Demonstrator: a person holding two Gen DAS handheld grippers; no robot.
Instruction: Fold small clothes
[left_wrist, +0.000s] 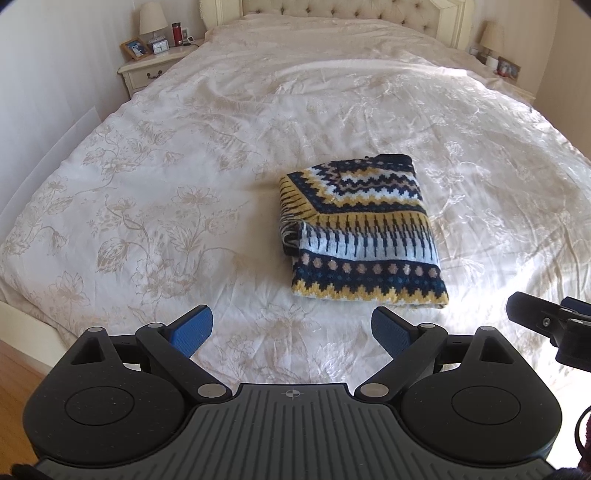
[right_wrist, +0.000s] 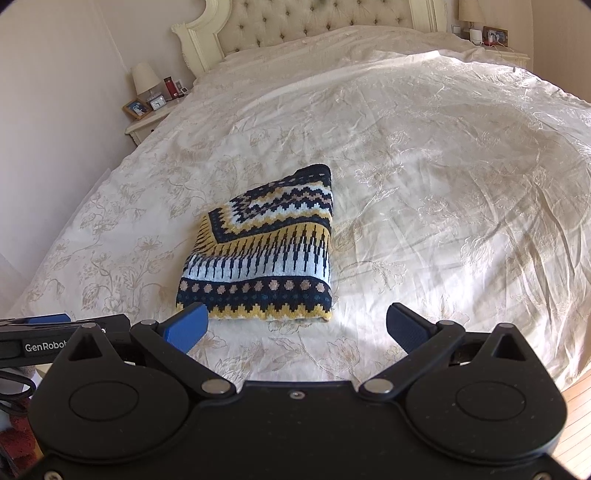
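Cream floral bedspread (left_wrist: 147, 206) is filling both views. Nearest the lenses, the left gripper (left_wrist: 291, 326) and right gripper (right_wrist: 297, 326) are hovering with jaws spread wide, gripping nothing. Just ahead, a folded patterned knit garment (right_wrist: 258, 251) is lying flat on the cover, long axis running away from the jaws; its zigzag hem is sitting nearer the right gripper. "GenRobot" is showing, partly cut off, on the left gripper in the right wrist view. Farthest, a nightstand (left_wrist: 147, 68) is standing beside the tufted headboard (right_wrist: 295, 26).
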